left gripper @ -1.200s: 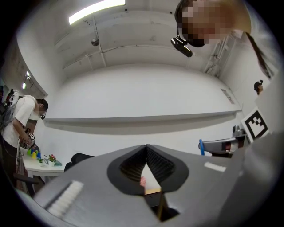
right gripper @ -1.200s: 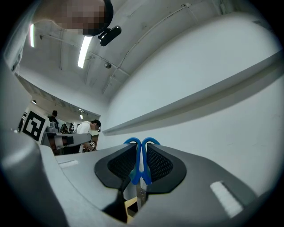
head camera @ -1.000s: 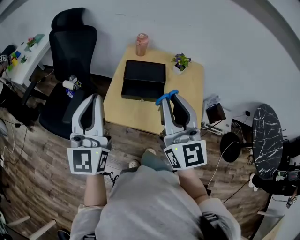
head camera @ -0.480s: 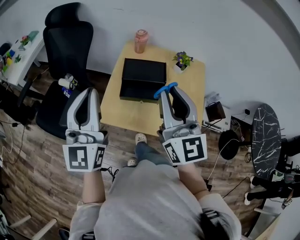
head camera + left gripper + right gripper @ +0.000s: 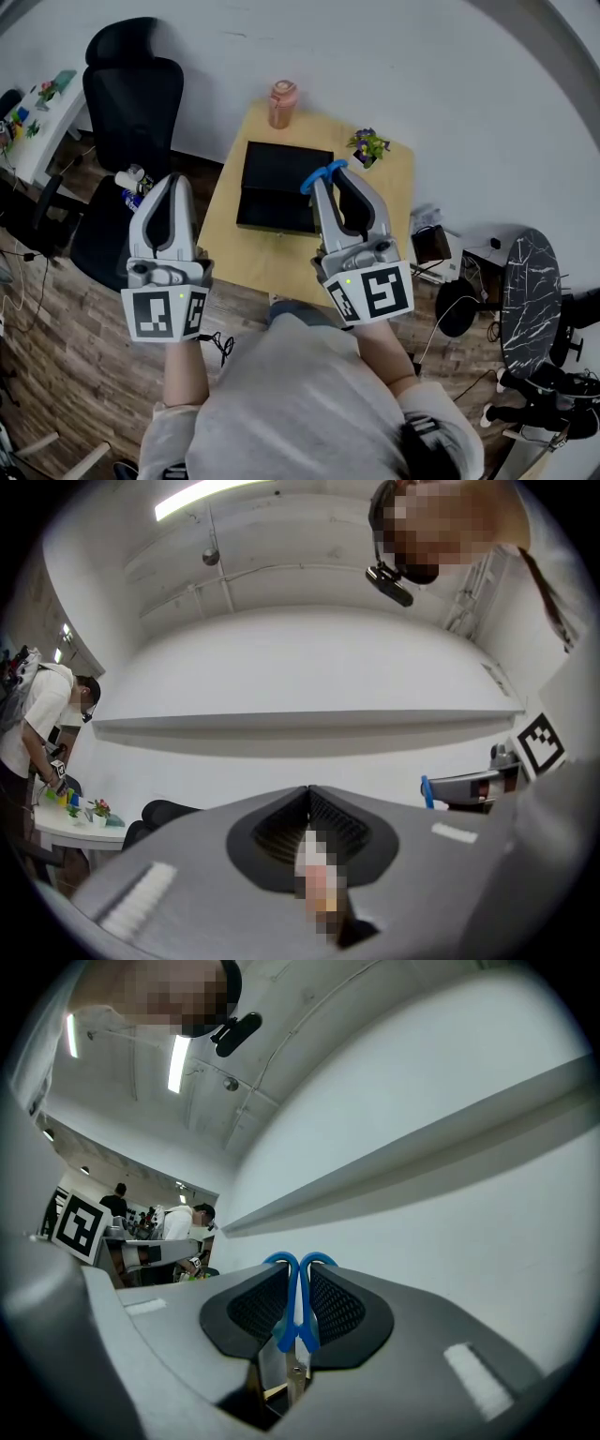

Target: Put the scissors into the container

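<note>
My right gripper (image 5: 325, 175) is shut on the blue-handled scissors (image 5: 322, 172), held up over the right edge of the black box container (image 5: 277, 186) on the small wooden table (image 5: 384, 202). In the right gripper view the blue handles (image 5: 293, 1326) are pinched between the jaws of that gripper (image 5: 298, 1274), loops pointing up and metal blades hanging below. My left gripper (image 5: 174, 180) hangs left of the table, over the floor beside the chair. Its jaws (image 5: 309, 791) are shut with nothing between them.
A pink bottle (image 5: 282, 103) stands at the table's far edge and a small potted plant (image 5: 368, 145) at its far right corner. A black office chair (image 5: 129, 103) is left of the table. A round marbled side table (image 5: 532, 281) and cables lie to the right.
The person has stepped toward the table. My right gripper with the scissors has moved from in front of the black box to over its right edge. The left gripper stayed shut.
</note>
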A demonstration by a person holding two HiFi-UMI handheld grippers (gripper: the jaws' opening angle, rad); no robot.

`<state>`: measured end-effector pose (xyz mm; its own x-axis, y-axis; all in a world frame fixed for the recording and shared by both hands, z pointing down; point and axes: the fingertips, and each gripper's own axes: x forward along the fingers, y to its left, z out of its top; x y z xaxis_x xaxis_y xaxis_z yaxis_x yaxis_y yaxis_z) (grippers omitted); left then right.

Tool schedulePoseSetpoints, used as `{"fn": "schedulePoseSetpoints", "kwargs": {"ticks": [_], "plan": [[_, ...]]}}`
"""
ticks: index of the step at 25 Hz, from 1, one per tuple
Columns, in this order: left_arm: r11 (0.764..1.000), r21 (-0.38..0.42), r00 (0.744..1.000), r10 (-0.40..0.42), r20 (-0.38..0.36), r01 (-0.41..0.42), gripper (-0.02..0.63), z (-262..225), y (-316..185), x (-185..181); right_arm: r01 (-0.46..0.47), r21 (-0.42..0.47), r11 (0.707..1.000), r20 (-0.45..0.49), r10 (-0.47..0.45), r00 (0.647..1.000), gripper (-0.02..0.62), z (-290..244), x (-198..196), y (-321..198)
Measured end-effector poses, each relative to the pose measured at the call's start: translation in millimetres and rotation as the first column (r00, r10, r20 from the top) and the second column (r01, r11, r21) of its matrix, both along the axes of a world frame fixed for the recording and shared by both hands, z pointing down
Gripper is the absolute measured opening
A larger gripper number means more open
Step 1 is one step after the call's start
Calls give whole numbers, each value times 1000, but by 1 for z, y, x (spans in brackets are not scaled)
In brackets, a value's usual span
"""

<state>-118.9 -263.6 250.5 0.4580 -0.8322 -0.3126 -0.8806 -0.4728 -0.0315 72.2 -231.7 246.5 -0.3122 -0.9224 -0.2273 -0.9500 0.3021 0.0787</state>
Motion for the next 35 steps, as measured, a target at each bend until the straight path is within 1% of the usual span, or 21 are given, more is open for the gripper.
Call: {"fn": "schedulePoseSetpoints", "kwargs": {"ticks": [4, 7, 10, 14, 20, 24, 27, 35], "plan": [[1000, 0, 1000, -29, 7, 29, 58, -2, -15, 1, 52, -23, 998, -22, -53, 998, 74, 6, -1, -22], [999, 2, 999, -48, 15, 48, 58, -2, -25, 1, 107, -61, 992, -45, -110, 993, 72, 17, -4, -39], [997, -7, 997, -72, 20, 72, 58, 0, -32, 0, 165, -114, 980, -86, -176, 981, 72, 35, -10, -52], [995, -30, 995, -98, 27, 99, 58, 8, -42, -3, 221, -208, 953, -125, -250, 960, 72, 70, -16, -66], [989, -79, 992, -122, 44, 125, 58, 24, -52, -6, 262, -344, 902, -177, -336, 925, 72, 128, -21, -82], [985, -106, 990, -132, 53, 137, 58, 34, -53, -4, 277, -424, 862, -202, -389, 899, 72, 163, -23, -87], [982, -117, 988, -141, 60, 147, 58, 39, -53, -3, 291, -480, 828, -229, -438, 869, 72, 187, -28, -90], [971, -142, 981, -182, 72, 191, 58, 48, -50, -14, 308, -626, 717, -271, -570, 776, 72, 249, -45, -90]]}}
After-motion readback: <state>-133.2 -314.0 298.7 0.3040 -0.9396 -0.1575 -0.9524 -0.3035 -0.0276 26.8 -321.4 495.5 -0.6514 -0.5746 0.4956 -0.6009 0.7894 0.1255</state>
